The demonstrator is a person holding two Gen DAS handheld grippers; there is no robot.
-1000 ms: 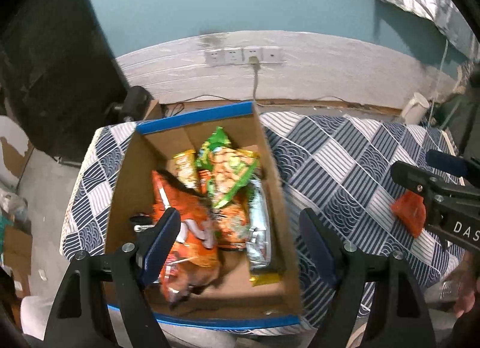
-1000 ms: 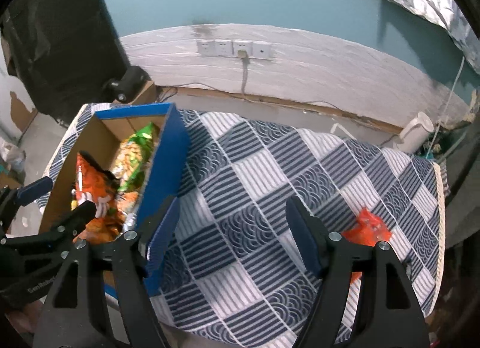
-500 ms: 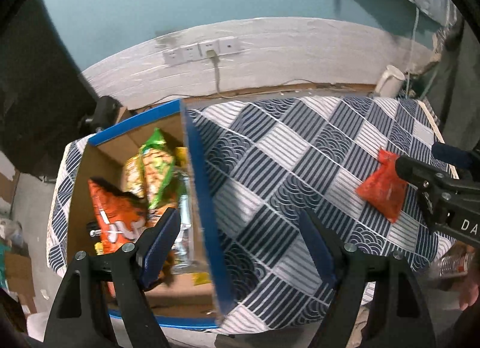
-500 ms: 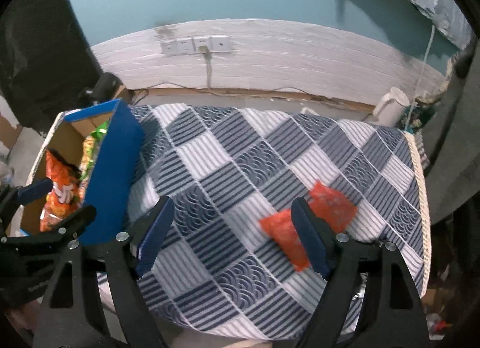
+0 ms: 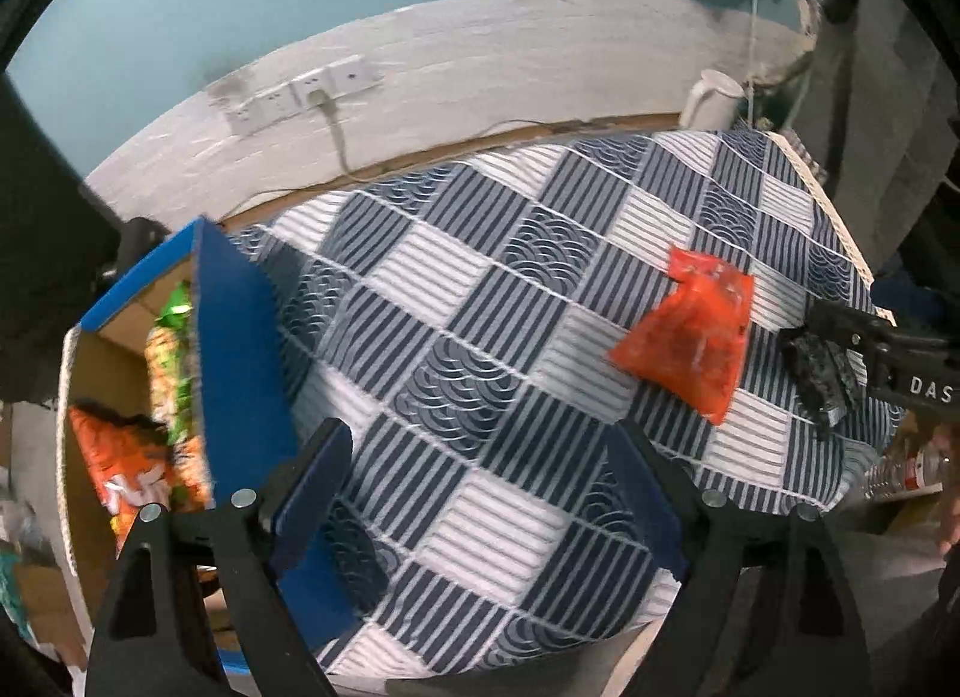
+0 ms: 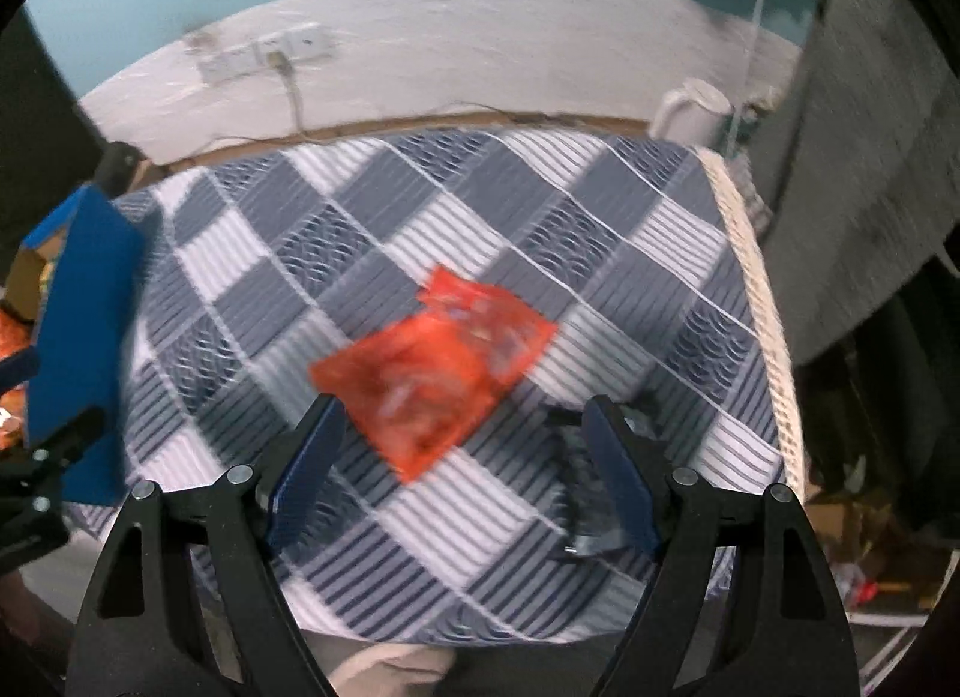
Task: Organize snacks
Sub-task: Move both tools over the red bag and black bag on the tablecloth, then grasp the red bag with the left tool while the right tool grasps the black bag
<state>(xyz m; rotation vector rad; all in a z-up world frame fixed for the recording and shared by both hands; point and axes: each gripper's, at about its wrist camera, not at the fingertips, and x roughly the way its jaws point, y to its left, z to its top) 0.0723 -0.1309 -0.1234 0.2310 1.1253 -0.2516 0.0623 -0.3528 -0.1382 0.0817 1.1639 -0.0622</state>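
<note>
Now red packet (image 6: pixel 441 370) under right tongs (image 6: pixel 462 469)

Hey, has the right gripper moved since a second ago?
Yes. The right gripper has swung right, away from the blue cardboard box, and now frames the red snack packet on the checked tablecloth, its fingers open and empty.

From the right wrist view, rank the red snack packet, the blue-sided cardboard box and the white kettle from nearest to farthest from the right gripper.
1. Red snack packet: on the cloth just ahead of the open right gripper.
2. Blue-sided cardboard box: at the table's left end.
3. White kettle: beyond the table's far right corner, by the wall.
</note>
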